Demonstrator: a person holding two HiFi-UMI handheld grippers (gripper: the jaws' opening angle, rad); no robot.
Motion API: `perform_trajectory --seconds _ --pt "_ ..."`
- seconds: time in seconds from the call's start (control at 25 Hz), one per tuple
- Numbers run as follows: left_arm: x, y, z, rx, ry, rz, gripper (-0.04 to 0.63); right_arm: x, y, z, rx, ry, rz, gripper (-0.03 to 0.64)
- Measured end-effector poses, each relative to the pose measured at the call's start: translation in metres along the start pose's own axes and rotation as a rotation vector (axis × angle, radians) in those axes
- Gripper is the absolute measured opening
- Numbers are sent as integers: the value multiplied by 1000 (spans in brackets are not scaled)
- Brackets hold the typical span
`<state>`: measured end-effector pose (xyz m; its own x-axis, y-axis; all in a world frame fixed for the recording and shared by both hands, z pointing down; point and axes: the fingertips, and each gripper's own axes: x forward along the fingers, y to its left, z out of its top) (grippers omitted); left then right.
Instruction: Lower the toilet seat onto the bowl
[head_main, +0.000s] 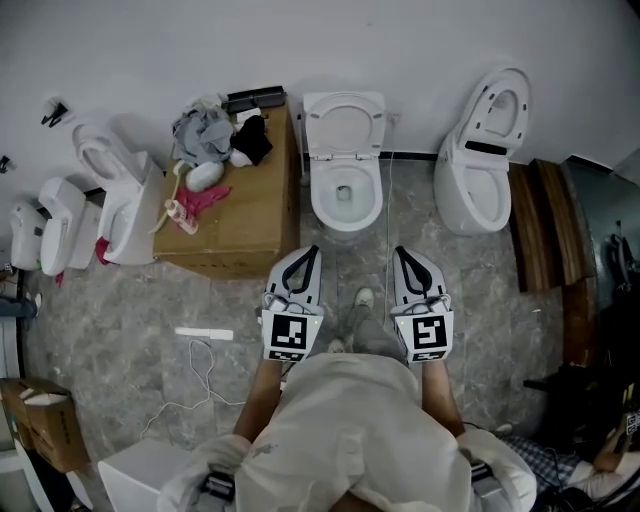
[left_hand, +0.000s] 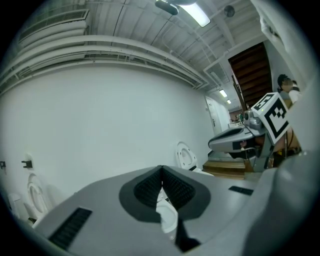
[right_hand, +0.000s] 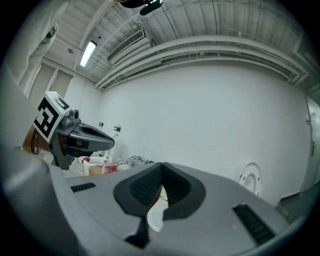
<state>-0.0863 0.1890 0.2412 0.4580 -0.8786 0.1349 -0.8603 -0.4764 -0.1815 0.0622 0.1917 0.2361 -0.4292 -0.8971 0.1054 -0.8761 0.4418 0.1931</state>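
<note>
A plain white wall (head_main: 420, 40) runs ahead of me, above a floor (head_main: 120, 300) of grey marbled tile. To my left a big cardboard box (head_main: 250, 225) stands against the wall with a heap of clothes (head_main: 205, 135) on top, and spare white toilets (head_main: 115, 195) sit beyond it. To my right are dark wooden steps (head_main: 545, 225). Overhead, a strip light (left_hand: 199, 14) glows among white ceiling pipes (left_hand: 100, 52).

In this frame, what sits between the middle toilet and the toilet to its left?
A cardboard box with a heap of clothes on top stands between the middle toilet and the left toilet. The head view shows it.
</note>
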Motion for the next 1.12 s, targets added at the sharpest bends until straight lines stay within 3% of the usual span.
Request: perform_trajectory --seconds 0.36,1.12 --pt "52 13 9 5 5 6 14 45 -45 -7 4 7 -16 8" --pt "188 53 20 -11 59 97 14 173 -134 -8 -1 -13 115 8"
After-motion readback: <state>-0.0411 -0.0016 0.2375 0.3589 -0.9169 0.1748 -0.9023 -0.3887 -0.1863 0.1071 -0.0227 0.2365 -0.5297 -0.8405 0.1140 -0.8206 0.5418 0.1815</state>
